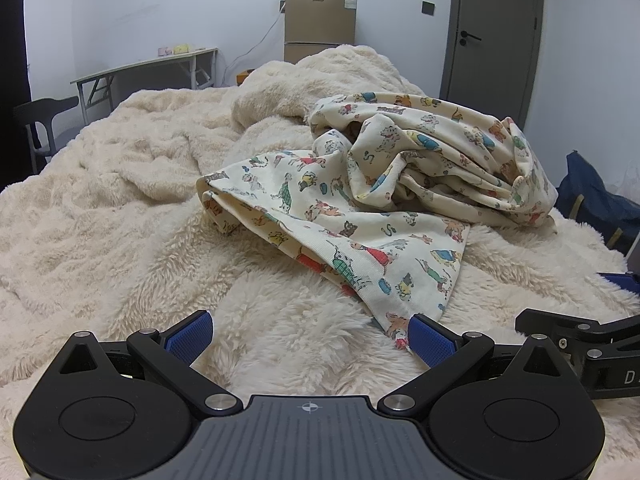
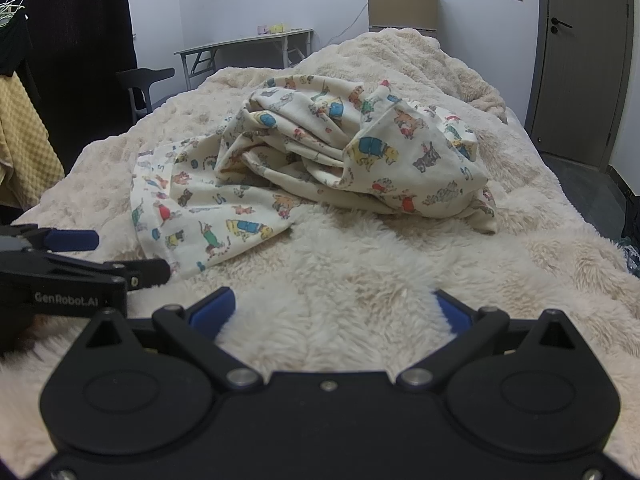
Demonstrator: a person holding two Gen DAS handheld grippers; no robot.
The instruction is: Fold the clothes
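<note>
A cream garment with a colourful cartoon animal print (image 1: 380, 184) lies crumpled on a fluffy cream blanket (image 1: 120, 208); it also shows in the right wrist view (image 2: 320, 160). One flat end of it reaches toward me. My left gripper (image 1: 310, 338) is open just above the blanket, its right blue pad (image 1: 430, 340) touching the garment's near corner. My right gripper (image 2: 334, 310) is open and empty over bare blanket (image 2: 360, 280), short of the garment. Each gripper shows at the edge of the other's view.
The bed fills the view. Beyond it stand a folding table (image 1: 160, 64), a dark chair (image 1: 44, 120), a small fridge (image 1: 320, 20) and a grey door (image 1: 492, 28). A dark blue bag (image 1: 600, 200) sits off the bed's right side.
</note>
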